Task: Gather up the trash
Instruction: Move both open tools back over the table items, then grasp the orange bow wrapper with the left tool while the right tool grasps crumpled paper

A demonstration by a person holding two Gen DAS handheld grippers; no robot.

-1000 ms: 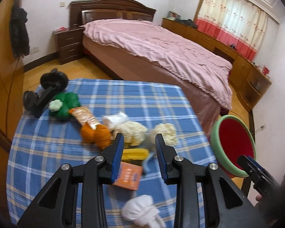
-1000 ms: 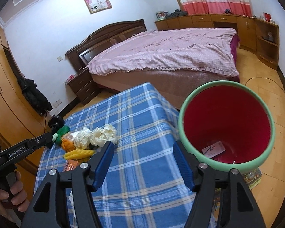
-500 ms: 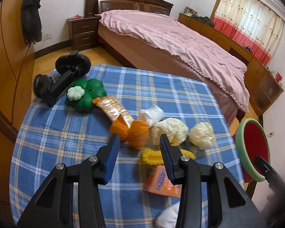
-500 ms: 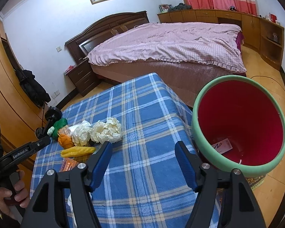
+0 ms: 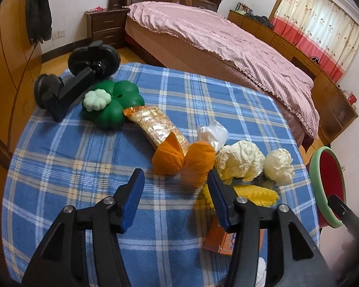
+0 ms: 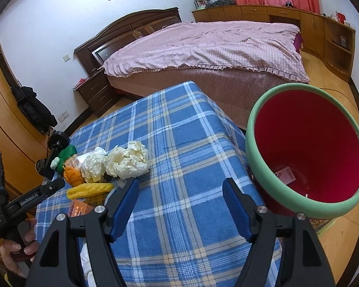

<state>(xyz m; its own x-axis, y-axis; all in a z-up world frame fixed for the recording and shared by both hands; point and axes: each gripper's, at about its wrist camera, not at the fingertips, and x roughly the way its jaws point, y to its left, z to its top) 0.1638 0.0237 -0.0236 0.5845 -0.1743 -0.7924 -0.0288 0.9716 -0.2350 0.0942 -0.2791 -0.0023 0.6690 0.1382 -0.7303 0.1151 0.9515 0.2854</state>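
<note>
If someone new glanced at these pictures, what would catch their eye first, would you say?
Probably the heap of trash strewn across the blue plaid tablecloth: orange wrappers, crumpled cream paper balls and a yellow packet. Next comes the red bin with a green rim beside the table's right edge, and behind everything the big bed with a pink cover.
</note>
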